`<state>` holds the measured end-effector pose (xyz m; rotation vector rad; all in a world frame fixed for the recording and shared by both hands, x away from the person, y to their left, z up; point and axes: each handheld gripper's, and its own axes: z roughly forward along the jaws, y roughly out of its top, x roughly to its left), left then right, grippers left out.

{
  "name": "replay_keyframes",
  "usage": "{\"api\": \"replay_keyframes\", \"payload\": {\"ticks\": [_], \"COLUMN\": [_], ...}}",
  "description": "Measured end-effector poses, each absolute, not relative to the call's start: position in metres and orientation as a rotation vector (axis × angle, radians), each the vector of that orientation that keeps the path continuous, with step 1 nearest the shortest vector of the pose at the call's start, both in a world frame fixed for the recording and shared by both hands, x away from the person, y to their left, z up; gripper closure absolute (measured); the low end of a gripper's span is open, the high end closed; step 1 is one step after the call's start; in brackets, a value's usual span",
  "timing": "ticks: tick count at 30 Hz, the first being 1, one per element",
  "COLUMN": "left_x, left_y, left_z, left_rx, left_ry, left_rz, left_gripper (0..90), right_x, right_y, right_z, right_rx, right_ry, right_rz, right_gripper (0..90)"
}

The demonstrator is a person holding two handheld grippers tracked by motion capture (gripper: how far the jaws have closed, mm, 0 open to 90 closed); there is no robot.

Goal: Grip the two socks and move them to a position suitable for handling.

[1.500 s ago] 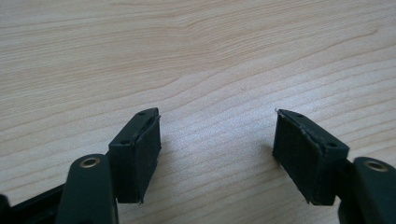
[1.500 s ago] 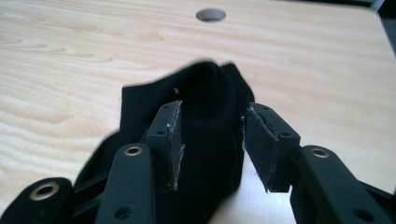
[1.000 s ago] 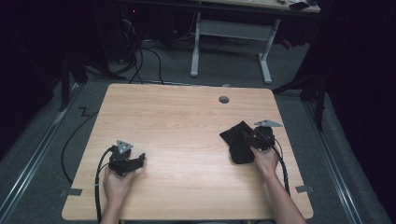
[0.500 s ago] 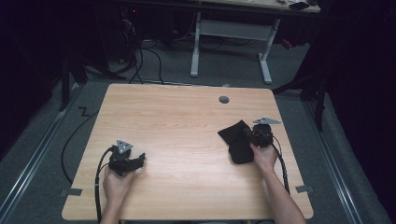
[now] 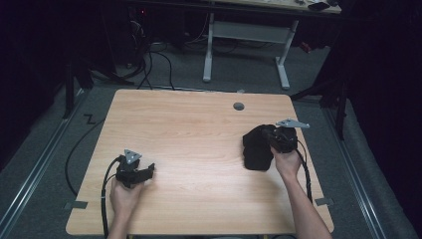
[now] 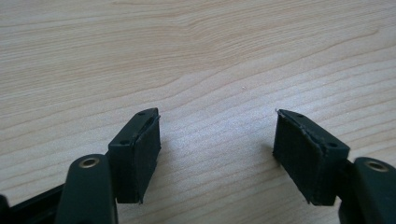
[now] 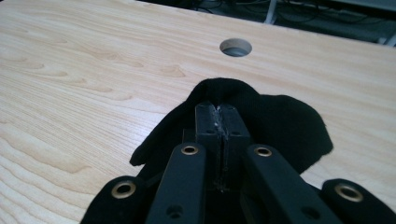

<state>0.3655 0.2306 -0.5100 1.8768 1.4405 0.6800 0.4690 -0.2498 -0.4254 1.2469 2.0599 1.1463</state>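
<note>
- The right gripper (image 5: 268, 135) has just been closing: in its own view the two jaws stand pressed together, with a fold of the black cloth (image 7: 261, 116) pinched between the pads.
- The cloth (image 5: 257, 148) lies on the table (image 5: 199, 129) near its right edge, on the person's side of the round hole (image 5: 239, 106) and a little to the right of it.
- In the right gripper view the cloth spreads out under and beyond the jaws, between them and the hole (image 7: 236, 47), well short of it.
- The right hand (image 5: 286, 162) holds its gripper just beside the cloth's right edge.
- The left gripper (image 5: 149, 170) sits far left of the cloth, near the table's front edge, held by the left hand (image 5: 124, 194).
- Its jaws stand wide apart with bare wood between them; its pads (image 6: 140, 154) touch nothing but rest low over the table (image 6: 210, 70).
</note>
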Motion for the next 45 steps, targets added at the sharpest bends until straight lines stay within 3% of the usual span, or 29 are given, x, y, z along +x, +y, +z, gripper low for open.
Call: {"api": "replay_keyframes", "payload": {"ticks": [14,30,45], "left_x": [0.365,0.365,0.365], "left_y": [0.231,0.231,0.230], "left_z": [-0.510,-0.510,-0.510], "left_rx": [1.877,1.875,1.878], "left_ry": [1.440,1.438,1.434], "left_rz": [0.679,0.678,0.677], "left_gripper": [31.9,33.5,33.9], "right_x": [0.460,0.439,0.411], "right_y": [-0.250,-0.220,-0.176], "right_z": [-0.401,-0.367,-0.388], "right_rx": [1.173,1.030,0.994], "right_ry": [2.032,2.033,2.169], "right_rz": [1.199,1.323,1.377], "right_gripper": [88.6,88.6,88.6]}}
